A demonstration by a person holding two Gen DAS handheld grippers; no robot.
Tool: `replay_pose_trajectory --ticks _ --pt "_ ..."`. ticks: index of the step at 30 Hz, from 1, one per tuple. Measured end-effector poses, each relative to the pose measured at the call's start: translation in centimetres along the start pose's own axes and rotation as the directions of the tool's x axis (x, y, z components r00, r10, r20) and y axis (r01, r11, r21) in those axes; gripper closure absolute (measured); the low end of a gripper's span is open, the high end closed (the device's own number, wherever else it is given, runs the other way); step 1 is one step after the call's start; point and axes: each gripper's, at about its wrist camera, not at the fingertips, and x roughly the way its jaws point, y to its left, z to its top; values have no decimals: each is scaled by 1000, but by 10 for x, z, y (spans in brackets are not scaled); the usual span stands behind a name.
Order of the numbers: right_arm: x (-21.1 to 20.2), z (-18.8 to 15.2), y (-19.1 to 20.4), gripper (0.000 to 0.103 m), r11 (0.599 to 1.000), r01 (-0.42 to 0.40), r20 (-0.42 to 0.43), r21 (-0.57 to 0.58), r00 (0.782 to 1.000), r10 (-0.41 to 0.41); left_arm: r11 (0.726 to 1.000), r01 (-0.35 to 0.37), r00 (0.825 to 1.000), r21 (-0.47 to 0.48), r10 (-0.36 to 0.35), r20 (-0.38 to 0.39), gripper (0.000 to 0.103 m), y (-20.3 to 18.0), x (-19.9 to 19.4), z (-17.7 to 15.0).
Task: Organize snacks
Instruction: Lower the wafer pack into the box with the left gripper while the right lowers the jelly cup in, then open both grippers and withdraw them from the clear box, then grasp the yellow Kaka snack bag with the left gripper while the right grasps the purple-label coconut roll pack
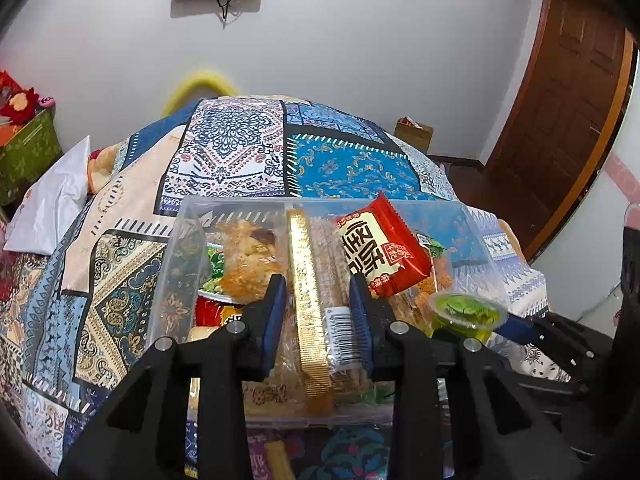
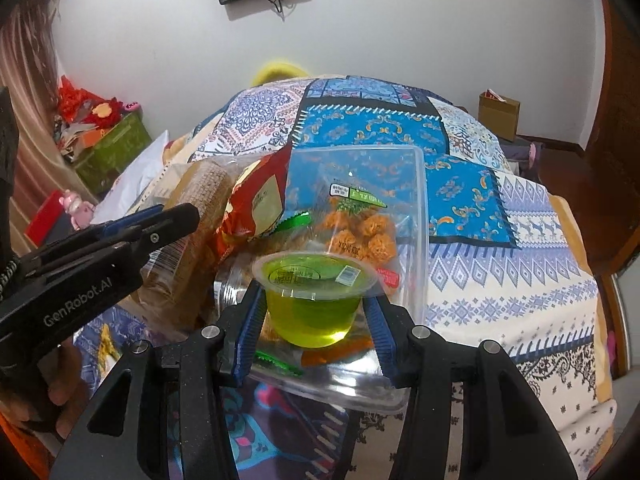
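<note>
A clear plastic box (image 1: 180,216) full of snack packets stands on a patterned bedspread. My left gripper (image 1: 318,292) is shut on a long clear packet with a gold seam (image 1: 308,280), held over the box. A red packet (image 1: 384,248) leans beside it. My right gripper (image 2: 314,300) is shut on a green jelly cup (image 2: 312,300), held over the box's near right part (image 2: 420,208). The cup also shows in the left wrist view (image 1: 466,314). The left gripper shows in the right wrist view (image 2: 160,220). A bag of orange snacks (image 2: 360,232) lies in the box.
The bedspread (image 2: 500,280) stretches right and behind the box. A white bag (image 1: 52,200) and a green box (image 1: 28,152) are at the left. A cardboard box (image 2: 498,114) stands by the far wall, a wooden door (image 1: 568,100) at the right.
</note>
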Motion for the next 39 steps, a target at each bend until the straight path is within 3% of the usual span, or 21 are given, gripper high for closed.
replay_pose_trajectory --ticks 8,11,13,20,31,39 --pt "-5 -9 1 56 1000 -5 -45 7 999 5 1000 9 999 22 -10 51 56 1 -36 3" --pt "-12 -11 3 51 1000 -8 -39 2 999 8 999 21 998 27 -22 60 54 4 -53 2" --pt "-16 -11 2 41 1000 0 -32 8 1000 1 999 27 998 27 -29 63 52 8 -64 0" --pt "-44 -10 4 37 999 -12 27 31 1000 11 998 -3 997 55 -1 73 43 25 -98 -16" --pt "-58 -27 53 36 998 -23 42 -58 999 25 997 -69 997 29 70 -40 42 78 -109 -70" --pt "-20 -61 83 36 995 -80 -79 -66 994 74 997 -72 984 -29 66 -167 42 98 -72 -107"
